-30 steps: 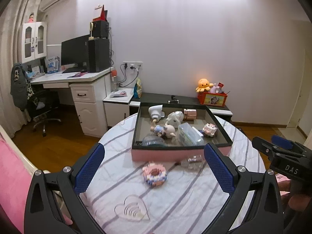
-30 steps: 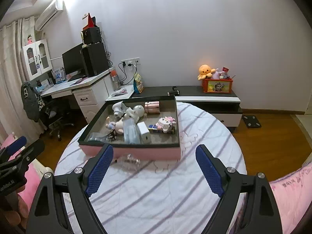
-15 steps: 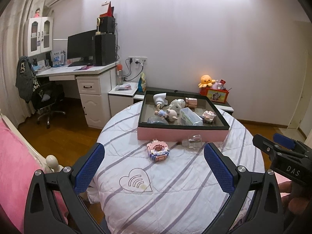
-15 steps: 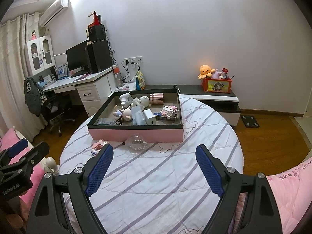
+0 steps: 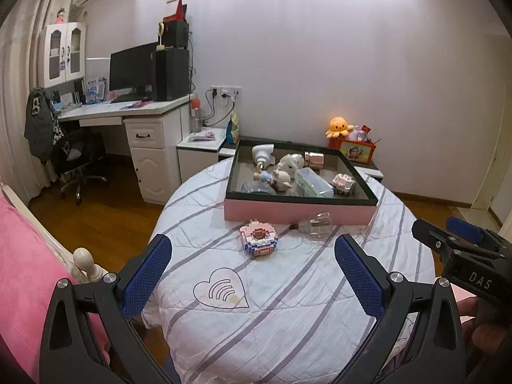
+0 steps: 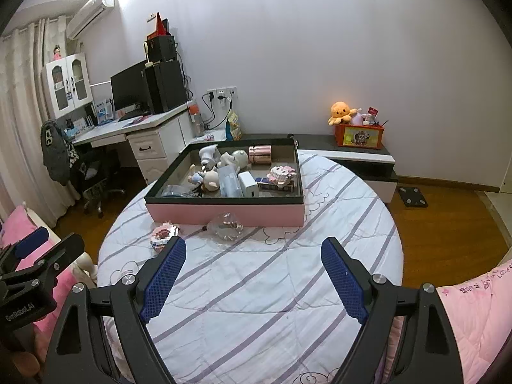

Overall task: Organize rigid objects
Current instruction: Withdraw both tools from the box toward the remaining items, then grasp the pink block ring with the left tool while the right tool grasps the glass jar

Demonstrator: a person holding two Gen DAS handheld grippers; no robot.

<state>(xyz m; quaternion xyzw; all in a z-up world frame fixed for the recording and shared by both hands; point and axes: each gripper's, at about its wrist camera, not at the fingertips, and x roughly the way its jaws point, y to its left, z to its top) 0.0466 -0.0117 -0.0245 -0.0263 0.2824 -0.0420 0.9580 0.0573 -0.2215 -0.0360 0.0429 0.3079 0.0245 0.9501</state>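
Observation:
A pink box with a dark rim (image 5: pixel 299 212) (image 6: pixel 224 214) stands at the far side of a round table covered in striped cloth (image 5: pixel 288 304) (image 6: pixel 288 288). It holds several small objects: figurines, a white bottle, a copper can, a clear case. In front of it lie a pink block-built toy (image 5: pixel 258 238) (image 6: pixel 164 234) and a clear glass bottle (image 5: pixel 315 225) (image 6: pixel 225 225). My left gripper (image 5: pixel 252 268) is open and empty, well back from the toy. My right gripper (image 6: pixel 252 275) is open and empty, back from the bottle.
A heart-shaped print (image 5: pixel 220 291) marks the cloth near me. A pink bed (image 5: pixel 19 272) lies at the left, pink bedding (image 6: pixel 473 320) at the right. A white desk (image 5: pixel 140 121) with monitor and a low cabinet (image 6: pixel 345 156) stand by the wall.
Both grippers have pulled back from the table and box; more of the cloth and floor shows. The toy, bottle and box have not moved. Both stay open.

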